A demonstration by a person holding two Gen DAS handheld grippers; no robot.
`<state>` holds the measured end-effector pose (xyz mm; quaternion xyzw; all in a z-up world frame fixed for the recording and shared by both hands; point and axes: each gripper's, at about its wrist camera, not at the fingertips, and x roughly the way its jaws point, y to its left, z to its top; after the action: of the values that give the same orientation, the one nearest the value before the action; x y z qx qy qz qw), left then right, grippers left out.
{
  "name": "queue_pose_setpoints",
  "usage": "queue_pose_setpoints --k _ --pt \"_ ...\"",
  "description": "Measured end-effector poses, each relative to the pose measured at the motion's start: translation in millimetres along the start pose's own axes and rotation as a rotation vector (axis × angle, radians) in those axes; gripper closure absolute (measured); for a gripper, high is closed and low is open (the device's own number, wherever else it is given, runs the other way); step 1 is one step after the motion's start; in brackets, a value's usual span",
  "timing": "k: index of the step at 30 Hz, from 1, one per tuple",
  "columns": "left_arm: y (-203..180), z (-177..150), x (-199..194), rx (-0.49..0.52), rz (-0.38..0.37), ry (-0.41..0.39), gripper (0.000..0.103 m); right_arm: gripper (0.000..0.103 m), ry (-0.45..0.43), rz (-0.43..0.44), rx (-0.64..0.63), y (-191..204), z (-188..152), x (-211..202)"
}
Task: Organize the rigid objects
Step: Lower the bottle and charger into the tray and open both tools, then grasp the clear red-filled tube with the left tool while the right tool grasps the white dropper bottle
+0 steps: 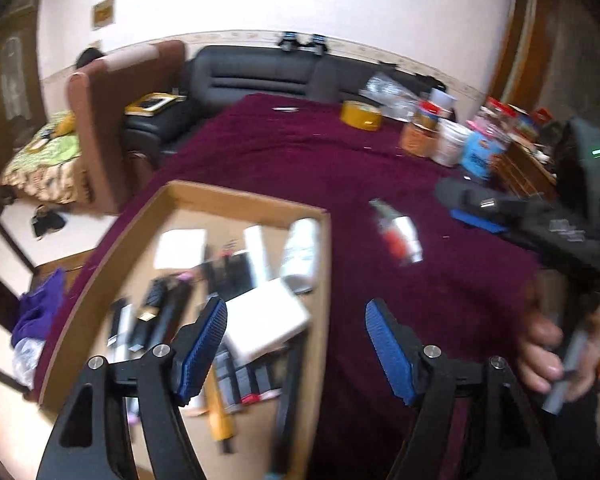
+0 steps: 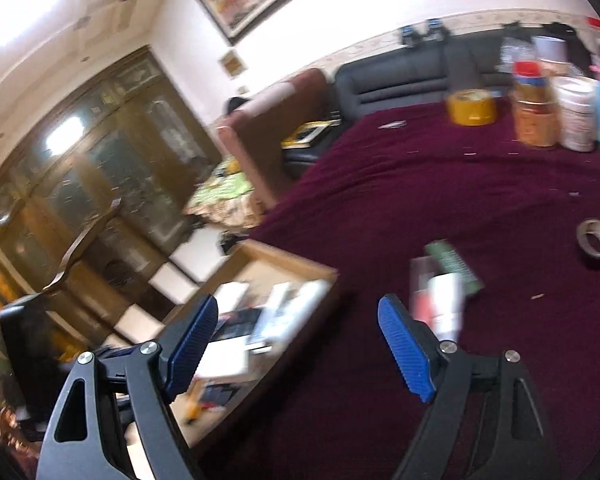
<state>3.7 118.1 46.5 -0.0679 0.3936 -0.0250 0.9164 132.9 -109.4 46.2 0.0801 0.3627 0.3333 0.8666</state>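
A cardboard box (image 1: 324,280) lies on the maroon tablecloth (image 1: 300,152) and holds several small objects, among them a white flat box (image 1: 266,326) and dark items. My left gripper (image 1: 296,326) is open and empty, above the box's right edge. A packaged item with red, silver and green parts (image 1: 398,234) lies on the cloth right of the box; it also shows in the right wrist view (image 2: 444,292). My right gripper (image 2: 298,322) is open and empty, above the cloth between the box (image 2: 300,268) and the packaged item. The right gripper body (image 1: 540,224) shows in the left wrist view.
A yellow tape roll (image 1: 361,115), jars and containers (image 1: 452,140) stand at the table's far right. A grey tape roll (image 2: 596,242) lies on the cloth. A black sofa (image 1: 260,72) and brown chair (image 1: 100,120) stand behind the table. A wooden cabinet (image 2: 80,160) is at left.
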Motion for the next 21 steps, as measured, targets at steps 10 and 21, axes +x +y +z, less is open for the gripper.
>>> queue_pose_setpoints --k 10,21 --pt "-58 29 61 0.061 -0.076 0.114 0.028 0.023 -0.024 -0.083 0.199 -82 -11 11" --pt "-89 51 124 0.03 -0.047 0.212 0.028 0.034 -0.03 -0.157 0.332 -112 -22 8"
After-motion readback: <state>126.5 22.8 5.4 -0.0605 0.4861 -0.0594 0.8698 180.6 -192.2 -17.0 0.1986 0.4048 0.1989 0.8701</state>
